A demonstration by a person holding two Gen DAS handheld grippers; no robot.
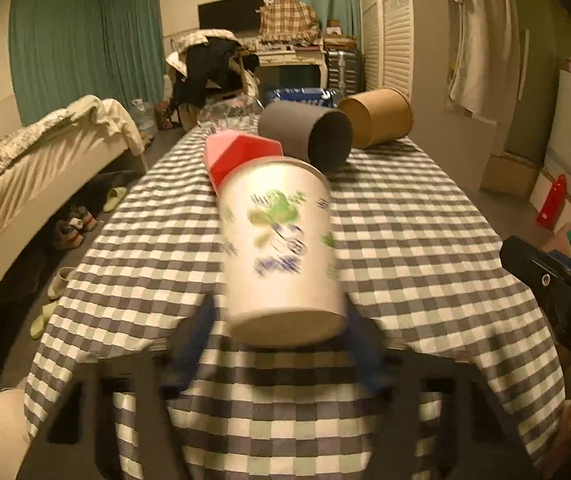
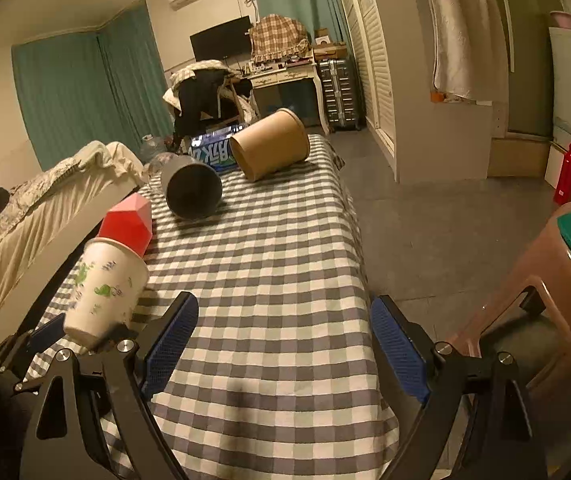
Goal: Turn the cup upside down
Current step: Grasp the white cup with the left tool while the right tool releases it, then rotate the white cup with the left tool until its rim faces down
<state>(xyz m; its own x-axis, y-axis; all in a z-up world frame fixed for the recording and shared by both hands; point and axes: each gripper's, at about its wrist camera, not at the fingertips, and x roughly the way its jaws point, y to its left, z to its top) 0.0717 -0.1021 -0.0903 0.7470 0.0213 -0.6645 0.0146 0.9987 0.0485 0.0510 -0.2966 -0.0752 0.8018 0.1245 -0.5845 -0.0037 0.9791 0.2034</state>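
Observation:
A white paper cup (image 1: pixel 281 248) with green and blue print is held in my left gripper (image 1: pixel 281 336), tilted with its base toward the camera and its rim pointing away, above the checked table (image 1: pixel 425 240). The blue pads grip it near its base. It also shows in the right wrist view (image 2: pixel 105 292), at the left. My right gripper (image 2: pixel 285 344) is open and empty over the table's near right part.
A red faceted cup (image 1: pixel 241 156) stands just behind the held cup. A grey cup (image 1: pixel 309 136) and a brown paper tub (image 1: pixel 381 120) lie on their sides farther back, beside a blue package (image 2: pixel 213 152). A pink stool (image 2: pixel 557 280) stands at right, a bed (image 1: pixel 25 168) at left.

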